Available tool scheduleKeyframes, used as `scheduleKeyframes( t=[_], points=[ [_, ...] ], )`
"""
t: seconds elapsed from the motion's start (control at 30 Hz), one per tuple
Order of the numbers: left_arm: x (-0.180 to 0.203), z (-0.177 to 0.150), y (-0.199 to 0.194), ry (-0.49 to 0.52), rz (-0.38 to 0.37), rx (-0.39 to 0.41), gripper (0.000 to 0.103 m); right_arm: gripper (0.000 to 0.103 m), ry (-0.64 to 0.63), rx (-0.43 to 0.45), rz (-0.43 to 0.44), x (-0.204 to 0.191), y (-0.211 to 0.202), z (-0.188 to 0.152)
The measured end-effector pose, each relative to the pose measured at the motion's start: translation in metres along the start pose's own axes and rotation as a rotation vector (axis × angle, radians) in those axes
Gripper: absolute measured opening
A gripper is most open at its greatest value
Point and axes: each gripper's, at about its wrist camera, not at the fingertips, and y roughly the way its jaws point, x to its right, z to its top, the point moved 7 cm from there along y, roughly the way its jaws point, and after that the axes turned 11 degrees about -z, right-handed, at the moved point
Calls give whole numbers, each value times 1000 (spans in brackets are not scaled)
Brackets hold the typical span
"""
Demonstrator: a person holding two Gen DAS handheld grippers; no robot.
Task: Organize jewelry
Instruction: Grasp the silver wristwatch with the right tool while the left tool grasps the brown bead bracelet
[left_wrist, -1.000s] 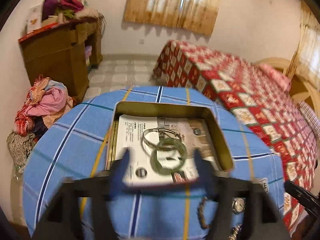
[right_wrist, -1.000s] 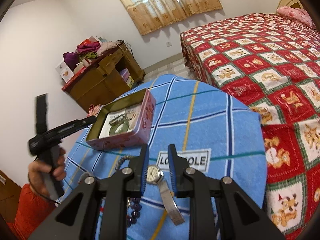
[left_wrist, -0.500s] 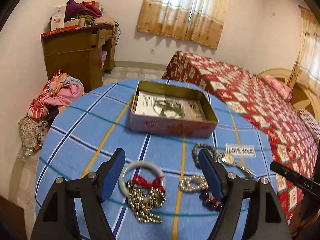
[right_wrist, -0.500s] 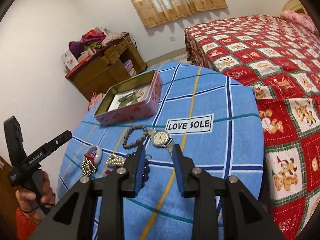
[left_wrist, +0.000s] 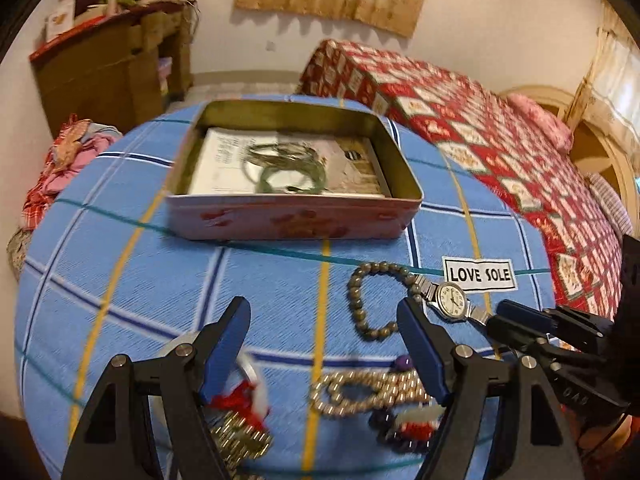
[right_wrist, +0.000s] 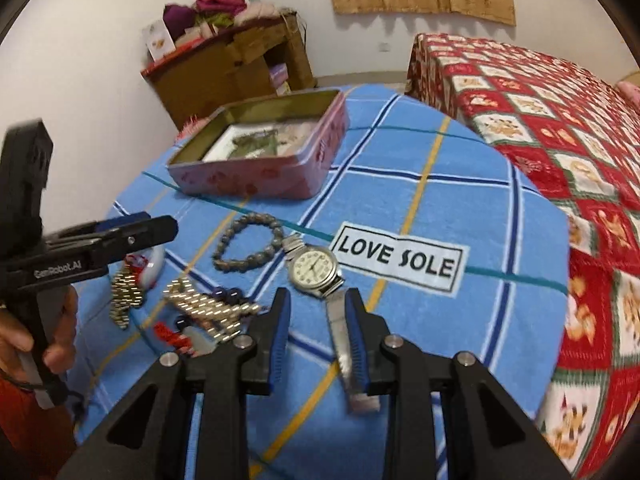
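Note:
A pink tin [left_wrist: 292, 220] [right_wrist: 256, 178] stands open at the far side of the round table, with a green bangle and silver bangles [left_wrist: 288, 168] lying on paper inside. Nearer lie a brown bead bracelet [left_wrist: 352, 300] [right_wrist: 224, 248], a silver watch [left_wrist: 451, 300] [right_wrist: 315, 267], a gold bead chain [left_wrist: 360, 396] [right_wrist: 208, 304] and a white bangle with a red bow [left_wrist: 248, 376] [right_wrist: 154, 264]. My left gripper [left_wrist: 320, 316] hangs open above the chain and the white bangle. My right gripper [right_wrist: 318, 300] is open a little, astride the watch strap, which lies by its right pad.
The table wears a blue checked cloth with a "LOVE SOLE" label [right_wrist: 398, 260]. A bed with a red quilt [right_wrist: 560, 140] borders the right side. A wooden cabinet [left_wrist: 104, 72] and a heap of clothes [left_wrist: 60, 168] stand at the back left. A hand [right_wrist: 24, 336] holds the left gripper.
The left gripper has drawn back from over the tin and dropped toward the loose jewelry. The right gripper has sunk, its jaws slightly wider, and now straddles the watch strap.

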Motion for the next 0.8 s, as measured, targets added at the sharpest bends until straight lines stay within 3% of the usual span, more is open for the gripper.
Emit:
scheduleKeyframes(
  t=[0.1, 0.27, 0.4, 0.47, 0.5, 0.57, 0.7, 0.73, 0.8],
  points=[
    [3, 1, 14, 11, -11, -35, 76, 34, -17, -9, -3, -1, 12, 2],
    [7, -5, 34, 45, -10, -104, 76, 64, -114, -14, -20, -14, 22, 7],
    [7, -5, 38, 70, 8, -109, 76, 63, -185, 0, -80, -20, 28, 11],
    [8, -6, 38, 81, 14, -102, 76, 47, -260, 20, -131, -22, 28, 9],
    [8, -6, 38, 87, 19, -100, 76, 40, -268, 17, -112, -24, 28, 8],
    [12, -9, 38, 116, 32, -97, 75, 38, -267, 10, -123, -22, 26, 7],
    [17, -9, 38, 152, 58, -76, 41, 38, -146, 6, -82, -7, 19, 6],
    [19, -8, 38, 150, 41, -70, 27, 38, -104, 16, -60, -3, 14, 6],
    [20, -7, 39, 135, 7, -66, 10, 38, -67, 51, -56, 1, 4, 10]
  ],
)
